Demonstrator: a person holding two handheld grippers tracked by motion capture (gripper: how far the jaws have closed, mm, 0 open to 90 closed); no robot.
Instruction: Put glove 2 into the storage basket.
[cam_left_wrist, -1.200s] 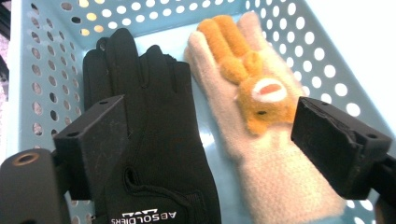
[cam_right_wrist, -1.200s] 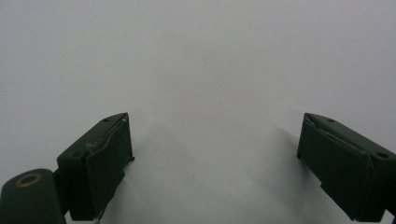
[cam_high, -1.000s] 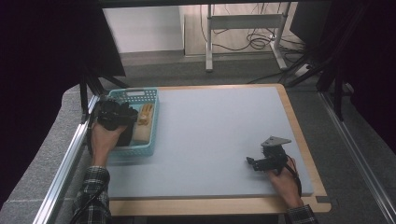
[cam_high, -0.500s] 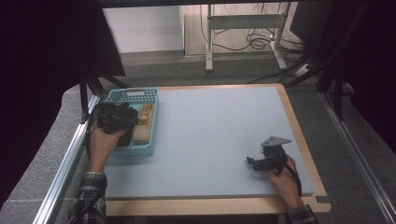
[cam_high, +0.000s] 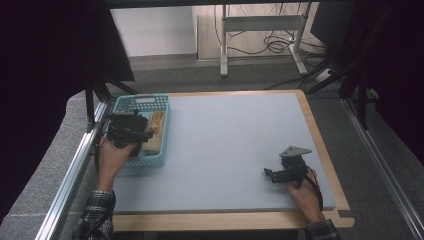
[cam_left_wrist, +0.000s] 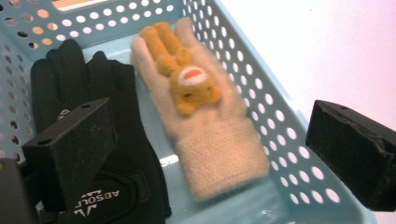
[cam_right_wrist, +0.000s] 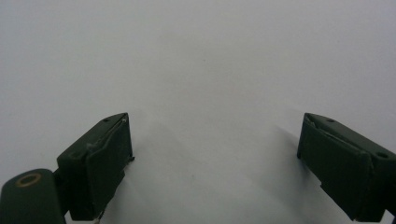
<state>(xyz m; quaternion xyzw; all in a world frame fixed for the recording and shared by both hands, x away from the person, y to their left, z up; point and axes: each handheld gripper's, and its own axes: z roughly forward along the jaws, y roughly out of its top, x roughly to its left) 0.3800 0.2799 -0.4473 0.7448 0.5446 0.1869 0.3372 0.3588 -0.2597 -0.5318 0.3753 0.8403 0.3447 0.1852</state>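
A light blue perforated basket (cam_high: 165, 107) stands at the table's left edge. In it lie a black glove (cam_left_wrist: 79, 84) and a beige knitted glove (cam_left_wrist: 205, 130) with an orange animal figure, side by side, fingers pointing away from me. My left gripper (cam_left_wrist: 210, 140) hovers over the basket (cam_left_wrist: 280, 116) and is open. Its jaws have just been opening and straddle the beige glove's cuff without pressing on it. In the high view the left gripper (cam_high: 127, 131) covers the black glove. My right gripper (cam_high: 270, 174) rests open near the table's front right, with only bare mat between its jaws (cam_right_wrist: 215, 163).
A grey-blue mat (cam_high: 230, 135) covers the wood-framed table. A metal rail (cam_high: 75, 170) runs along the left side, close to the basket. Beyond the far edge are desk legs and cables (cam_high: 260, 45) on the floor.
My left gripper has drawn back a little toward the basket's near end. The right gripper has stayed where it was.
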